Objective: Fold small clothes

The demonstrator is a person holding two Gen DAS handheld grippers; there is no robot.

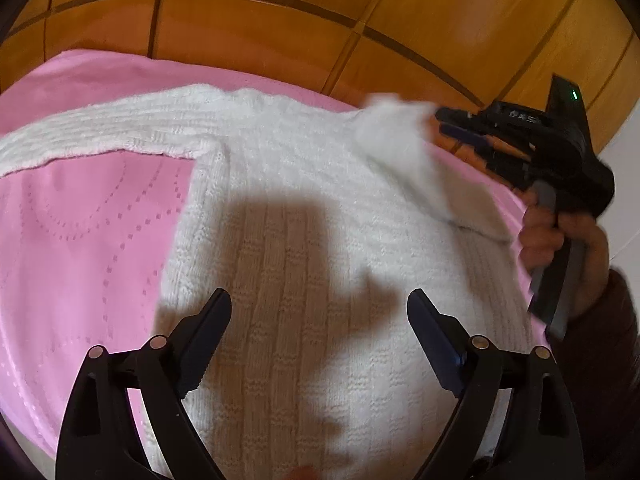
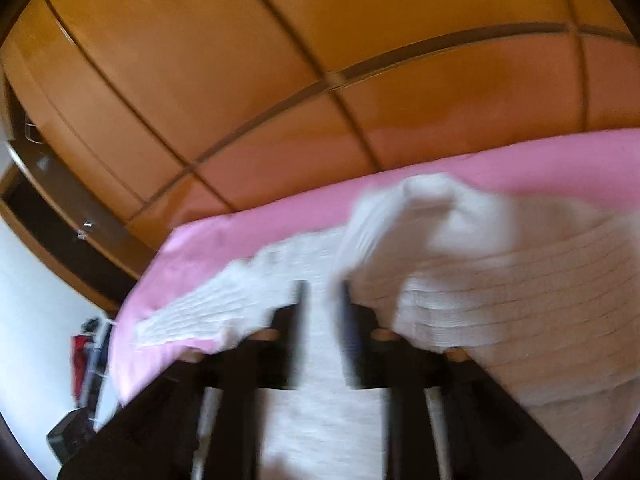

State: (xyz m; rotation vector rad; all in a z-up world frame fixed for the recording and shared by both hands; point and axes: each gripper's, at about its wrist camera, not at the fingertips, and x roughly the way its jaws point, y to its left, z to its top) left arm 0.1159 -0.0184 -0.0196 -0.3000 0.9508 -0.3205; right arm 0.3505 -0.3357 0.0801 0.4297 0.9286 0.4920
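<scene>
A white knit sweater [image 1: 320,168] lies spread on a pink bedspread [image 1: 80,240], one sleeve [image 1: 100,132] stretched out to the left. My left gripper [image 1: 320,300] hovers open over the sweater's body with nothing between its fingers. My right gripper [image 1: 440,120], held in a hand [image 1: 560,236], is at the sweater's right shoulder beside a blurred, lifted sleeve [image 1: 392,132]. In the right wrist view the right gripper [image 2: 322,292] has its fingers apart, white knit [image 2: 500,300] bunched just beyond them; the picture is blurred and no pad visibly presses on cloth.
Orange wooden wardrobe doors [image 1: 280,20] stand right behind the bed, also in the right wrist view [image 2: 280,80]. The bedspread's far edge [image 2: 280,216] runs along them. A white wall and dark clutter [image 2: 80,360] sit off the bed's left side.
</scene>
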